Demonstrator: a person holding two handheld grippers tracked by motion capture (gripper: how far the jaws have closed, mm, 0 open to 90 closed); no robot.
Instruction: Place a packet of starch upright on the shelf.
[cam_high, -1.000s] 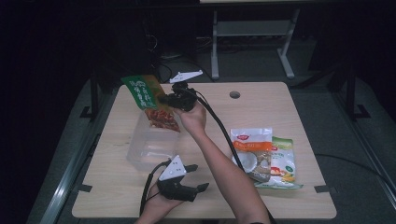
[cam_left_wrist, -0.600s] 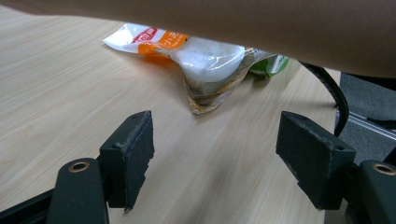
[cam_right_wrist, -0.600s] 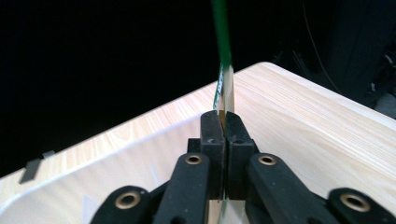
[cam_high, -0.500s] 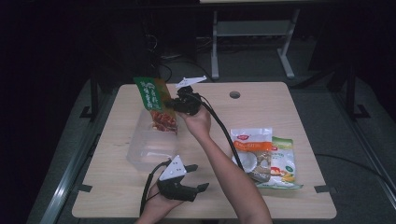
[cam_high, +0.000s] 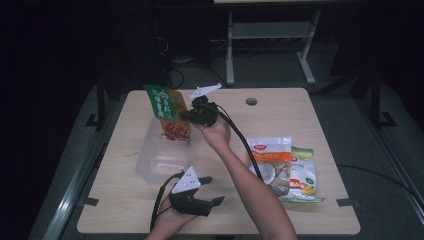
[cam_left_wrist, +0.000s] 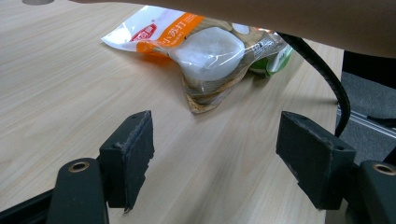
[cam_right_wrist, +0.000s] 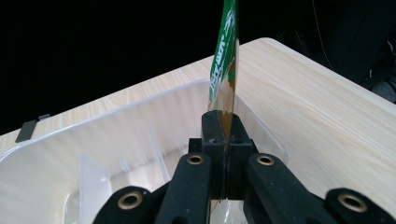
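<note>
My right gripper (cam_high: 186, 116) is shut on the edge of a green snack packet (cam_high: 167, 114) with a red picture, and its jaws have just tightened on it. The packet hangs over the far part of a clear plastic bin (cam_high: 150, 162). In the right gripper view the pads (cam_right_wrist: 224, 126) pinch the thin packet (cam_right_wrist: 227, 60) edge-on above the bin (cam_right_wrist: 116, 121). Near the table's front edge my left gripper (cam_high: 214, 190) rests open with nothing between its fingers, shown wide apart in the left gripper view (cam_left_wrist: 219, 158).
Two more packets lie at the right of the table: an orange-and-white one (cam_high: 270, 155) (cam_left_wrist: 187, 42) and a green one (cam_high: 302, 175) (cam_left_wrist: 275, 56) partly under it. The right gripper's cable (cam_high: 240, 142) (cam_left_wrist: 322, 70) trails across the table. A round hole (cam_high: 251, 101) sits near the far edge.
The right gripper has carried the green packet a little right and down, and the packet has swung from a tilt to hang more upright over the bin. The left gripper has not moved.
</note>
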